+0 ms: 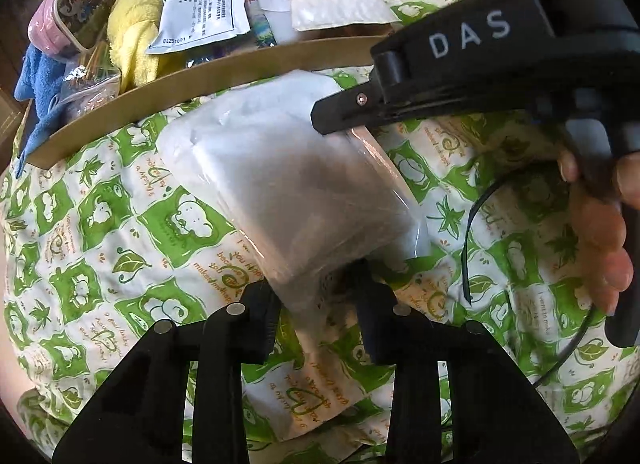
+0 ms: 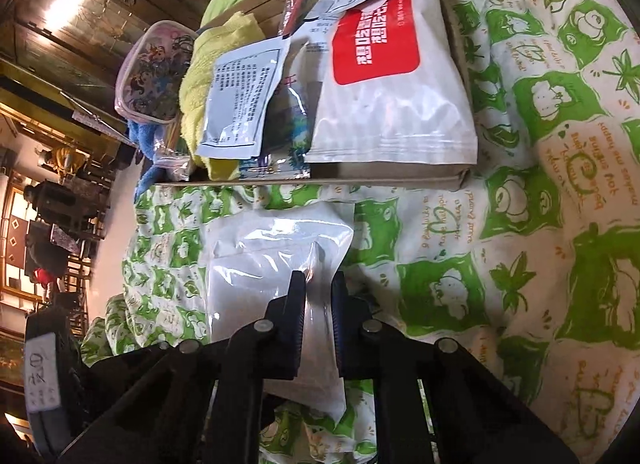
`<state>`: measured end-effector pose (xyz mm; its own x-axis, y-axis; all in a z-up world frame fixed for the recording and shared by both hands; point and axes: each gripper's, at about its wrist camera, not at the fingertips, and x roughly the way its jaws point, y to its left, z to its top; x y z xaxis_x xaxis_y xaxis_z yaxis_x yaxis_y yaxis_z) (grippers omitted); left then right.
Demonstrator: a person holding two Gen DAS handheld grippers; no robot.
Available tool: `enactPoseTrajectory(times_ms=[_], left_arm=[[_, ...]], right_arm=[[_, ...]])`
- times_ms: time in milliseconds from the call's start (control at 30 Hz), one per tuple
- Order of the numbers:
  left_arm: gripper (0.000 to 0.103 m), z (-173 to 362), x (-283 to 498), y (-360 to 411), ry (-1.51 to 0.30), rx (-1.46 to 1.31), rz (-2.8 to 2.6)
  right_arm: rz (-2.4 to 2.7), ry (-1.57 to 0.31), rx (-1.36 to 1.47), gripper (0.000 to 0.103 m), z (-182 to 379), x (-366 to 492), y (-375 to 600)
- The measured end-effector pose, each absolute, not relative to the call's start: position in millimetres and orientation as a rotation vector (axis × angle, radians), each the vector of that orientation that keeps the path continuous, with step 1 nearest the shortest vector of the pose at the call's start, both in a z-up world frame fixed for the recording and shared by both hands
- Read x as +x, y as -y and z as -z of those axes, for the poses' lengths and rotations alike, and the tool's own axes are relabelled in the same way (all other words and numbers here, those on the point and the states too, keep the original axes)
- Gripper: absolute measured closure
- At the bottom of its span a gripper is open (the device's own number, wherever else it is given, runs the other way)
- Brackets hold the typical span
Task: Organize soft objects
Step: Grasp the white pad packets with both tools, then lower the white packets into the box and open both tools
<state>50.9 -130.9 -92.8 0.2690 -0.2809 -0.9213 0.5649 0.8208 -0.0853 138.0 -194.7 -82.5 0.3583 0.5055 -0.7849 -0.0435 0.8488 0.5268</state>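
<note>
Two black grippers clamp one clear plastic packet of white material (image 1: pixel 280 184) at frame centre — left gripper (image 1: pixel 316 312) on its lower edge. Right gripper (image 2: pixel 318 304) pinches its side, over the green-and-white printed cloth (image 2: pixel 520 224).

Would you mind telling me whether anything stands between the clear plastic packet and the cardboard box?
Only the box's near wall stands between it and the clear packet, held by both grippers. Inside, other packets and a yellow towel fill much of it.

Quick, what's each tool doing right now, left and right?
Left tool: closed on the near end of the clear plastic pack.
Right tool: closed on the edge of the same clear plastic pack.
</note>
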Motion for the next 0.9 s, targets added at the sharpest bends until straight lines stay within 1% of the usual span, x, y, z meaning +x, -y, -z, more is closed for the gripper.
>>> enactPoseTrajectory(times_ms=[33,100,267,433,667,700,900], left_arm=[[0.073,91,51,130,-1.164,0.274,0.587],[0.08,87,51,127,-1.158,0.252,0.597],[0.085,73,47,101,-1.13,0.196,0.636],[0.086,65,46,95,-1.124,0.168,0.65],[0.086,53,51,74,-1.127,0.116,0.66],[0.086,47,55,61,-1.129,0.115,0.662],[0.086,45,52,67,-1.132,0.119,0.654]], right_arm=[[-0.372,-1.156,0.466,0.093,82,137,196],[-0.375,-1.145,0.471,0.094,81,136,197],[-0.391,-1.094,0.477,0.095,70,133,202],[-0.393,-1.073,0.496,0.095,66,131,207],[-0.393,-1.046,0.495,0.095,58,126,210],[-0.394,-1.044,0.492,0.095,57,126,210],[-0.39,-1.044,0.49,0.095,57,125,208]])
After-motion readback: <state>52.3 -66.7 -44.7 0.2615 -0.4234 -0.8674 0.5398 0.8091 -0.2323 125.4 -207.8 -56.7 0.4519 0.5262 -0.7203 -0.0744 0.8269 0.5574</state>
